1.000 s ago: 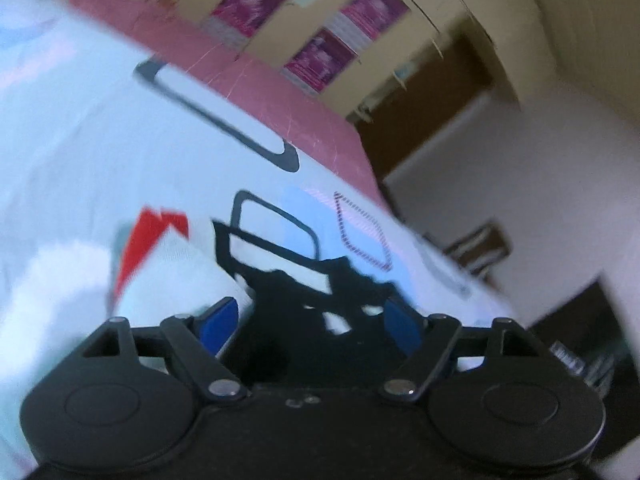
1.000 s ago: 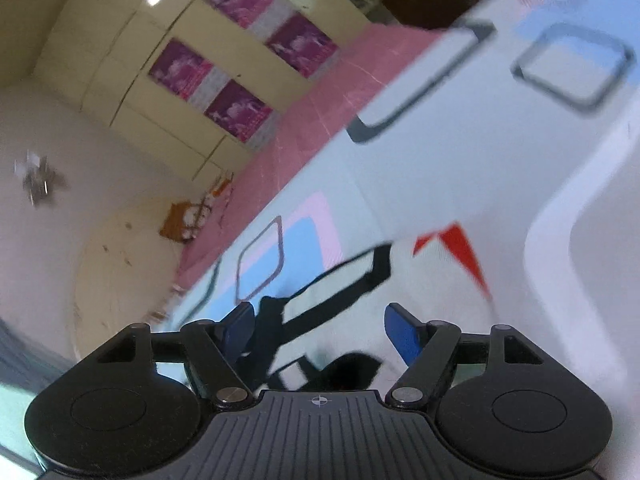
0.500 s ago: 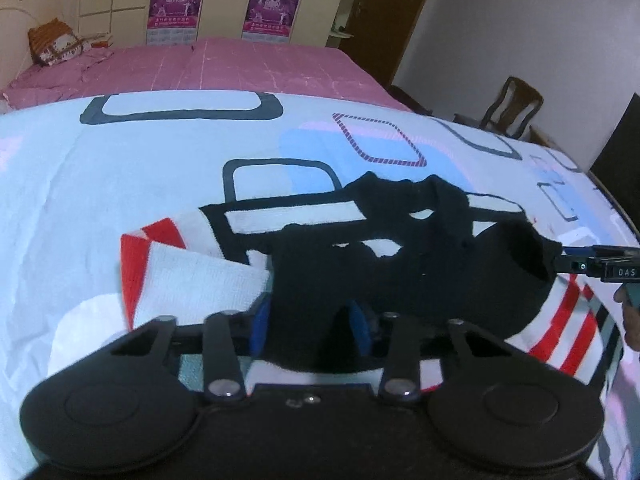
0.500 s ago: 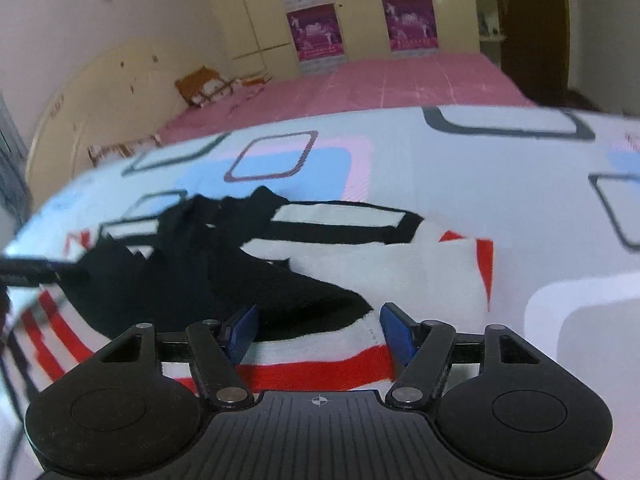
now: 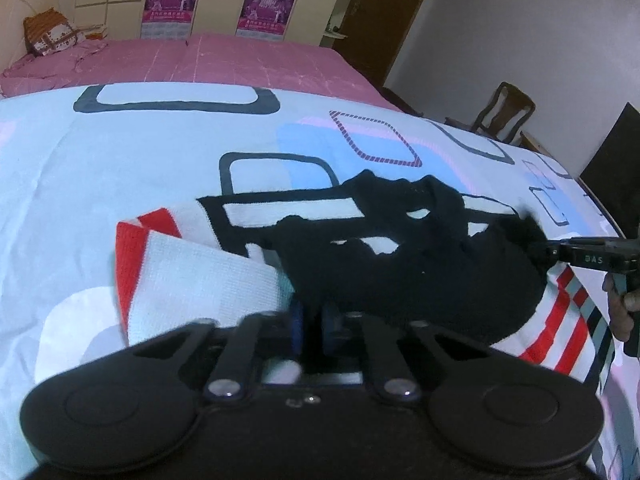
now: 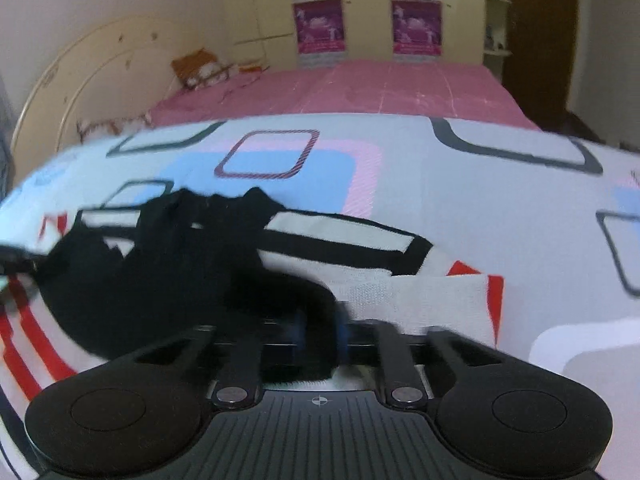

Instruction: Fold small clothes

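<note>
A small knitted sweater (image 5: pixel 420 276), black with white, red and grey stripes, lies crumpled on the patterned bed sheet (image 5: pixel 120 168). My left gripper (image 5: pixel 311 322) is shut on its near black edge. In the right wrist view the same sweater (image 6: pixel 168 280) lies spread toward the left, and my right gripper (image 6: pixel 320 330) is shut on its black edge beside a white and red sleeve (image 6: pixel 424 300). The right gripper's tip (image 5: pixel 580 254) also shows at the right edge of the left wrist view, touching the black cloth.
A pink bed (image 5: pixel 224 60) lies beyond the sheet, with a cushion (image 5: pixel 52 34) at its head. Cupboards with purple posters (image 5: pixel 262 0) line the back wall. A wooden chair (image 5: pixel 504 114) and a dark doorway (image 5: pixel 380 20) are at the right.
Both grippers have dropped from open, tilted poses to the sweater's near edge. Each has closed its fingers on the black cloth.
</note>
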Demonstrator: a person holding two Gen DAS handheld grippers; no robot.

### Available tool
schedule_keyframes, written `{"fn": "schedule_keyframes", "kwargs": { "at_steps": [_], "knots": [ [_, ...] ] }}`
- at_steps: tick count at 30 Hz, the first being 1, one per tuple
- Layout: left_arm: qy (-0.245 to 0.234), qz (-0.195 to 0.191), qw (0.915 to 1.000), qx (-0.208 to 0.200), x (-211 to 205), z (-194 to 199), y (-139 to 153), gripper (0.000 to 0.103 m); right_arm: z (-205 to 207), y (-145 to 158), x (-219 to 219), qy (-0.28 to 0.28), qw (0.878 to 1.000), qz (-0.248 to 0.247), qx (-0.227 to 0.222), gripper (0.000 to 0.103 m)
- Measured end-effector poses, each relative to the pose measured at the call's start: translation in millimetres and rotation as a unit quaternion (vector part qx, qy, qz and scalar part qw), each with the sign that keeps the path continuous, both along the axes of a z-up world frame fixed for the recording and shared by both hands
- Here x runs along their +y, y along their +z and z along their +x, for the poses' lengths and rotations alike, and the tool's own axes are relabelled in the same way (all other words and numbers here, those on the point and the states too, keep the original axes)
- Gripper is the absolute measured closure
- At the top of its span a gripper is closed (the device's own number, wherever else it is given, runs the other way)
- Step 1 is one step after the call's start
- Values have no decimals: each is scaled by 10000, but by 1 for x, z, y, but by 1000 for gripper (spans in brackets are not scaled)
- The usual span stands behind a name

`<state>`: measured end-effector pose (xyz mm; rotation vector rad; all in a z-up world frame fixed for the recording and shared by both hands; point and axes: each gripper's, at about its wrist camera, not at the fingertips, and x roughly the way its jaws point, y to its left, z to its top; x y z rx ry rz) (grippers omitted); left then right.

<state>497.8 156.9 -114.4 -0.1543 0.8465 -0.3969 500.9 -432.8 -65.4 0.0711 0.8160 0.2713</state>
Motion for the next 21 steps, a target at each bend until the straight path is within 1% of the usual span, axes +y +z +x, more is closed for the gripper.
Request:
{"fn": "schedule_keyframes", "kwargs": {
  "at_steps": [1, 3, 5, 7, 8, 9, 10, 11, 13, 15, 16, 17, 20, 21],
  "knots": [
    [42, -1, 10000, -88, 1, -2, 2, 98, -1, 1, -1, -89, 9999, 36, -35, 99],
    [133, -66, 9989, -450, 4, -9, 10, 98, -6, 11, -4, -266, 9991, 79, -329, 100],
    [387, -193, 9966, -700, 10, -12, 15, 98, -8, 22, -8, -434, 9972, 119, -590, 100],
    [704, -160, 9942, -799, 15, -9, 16, 98, -2, 25, -12, -688, 9953, 116, -677, 100],
    [897, -146, 9933, -717, 17, -3, 13, 98, 4, 21, -15, -859, 9944, 90, -613, 100],
    [998, -93, 9938, -482, 18, 6, 8, 98, 9, 16, -18, -966, 9939, 143, -510, 100],
    [1002, -27, 9947, -244, 15, 16, 2, 98, 17, 7, -22, -1085, 9934, 230, -277, 100],
    [1008, 45, 9946, -226, 13, 19, 0, 98, 22, -4, -25, -1230, 9920, 264, -70, 100],
    [886, 227, 9953, -327, 6, 21, 3, 98, 20, -8, -29, -1439, 9885, 453, -69, 100],
    [788, 328, 9953, -451, 3, 17, 7, 98, 11, 0, -25, -1469, 9886, 290, -162, 100],
    [765, 404, 9953, -433, 2, 18, 6, 98, 8, 2, -22, -1424, 9894, 163, -230, 100],
    [783, 368, 9956, -368, 2, 20, 2, 98, 8, -1, -21, -1427, 9896, 56, -191, 100],
    [888, 266, 9953, -293, 3, 26, -4, 97, 11, -7, -24, -1586, 9870, 219, -133, 100],
    [901, 269, 9953, -240, 4, 27, -5, 96, 11, -7, -23, -1584, 9871, 186, -152, 100]
  ]
}}
